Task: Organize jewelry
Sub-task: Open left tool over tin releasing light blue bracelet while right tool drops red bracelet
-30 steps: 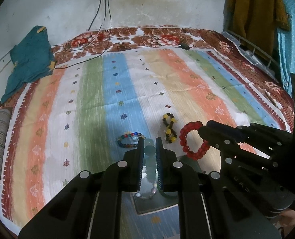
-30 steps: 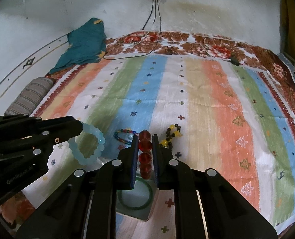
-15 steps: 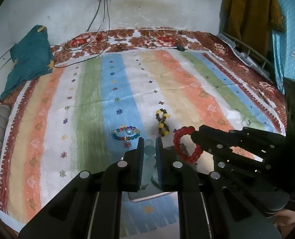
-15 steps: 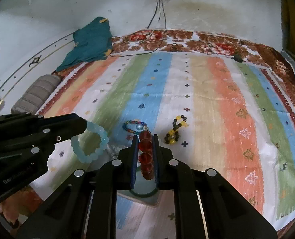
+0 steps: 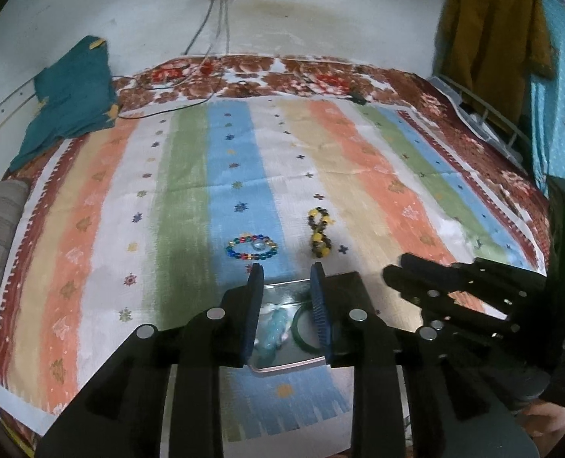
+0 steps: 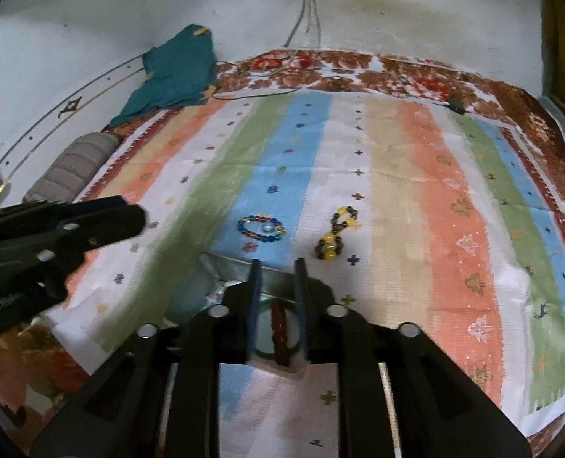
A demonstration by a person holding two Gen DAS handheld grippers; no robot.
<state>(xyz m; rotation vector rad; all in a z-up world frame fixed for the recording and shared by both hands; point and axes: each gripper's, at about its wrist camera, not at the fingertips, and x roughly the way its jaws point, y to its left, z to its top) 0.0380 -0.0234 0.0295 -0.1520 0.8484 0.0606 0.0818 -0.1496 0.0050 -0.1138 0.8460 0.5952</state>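
Left wrist view shows the left gripper (image 5: pixel 286 273) with its blue ribbed pads apart; the jaws have just been opening, and the pale blue bracelet (image 5: pixel 274 324) of round, glassy beads lies released below them in a shallow metal tray (image 5: pixel 282 367). Beside it in the tray rests a smooth green bangle (image 5: pixel 301 337).

From the right wrist view, the right gripper (image 6: pixel 278 267) has also just been opening, and the red bracelet (image 6: pixel 280 332) of dark glossy beads lies loose between its pads, over the tray, not pressed.

Two more bracelets lie on the cloth beyond the tray: one multicoloured ring (image 5: pixel 251 246) of small shiny beads, and one yellow and black string (image 5: pixel 320 233) twisted like a figure eight. They are near each other but apart.

The surface is a bed with a woven striped sheet (image 5: pixel 190 175) in orange, green, blue and cream. A teal cloth (image 5: pixel 72 95) lies at the far left corner, and cables hang down the white, stained wall (image 5: pixel 320 11).
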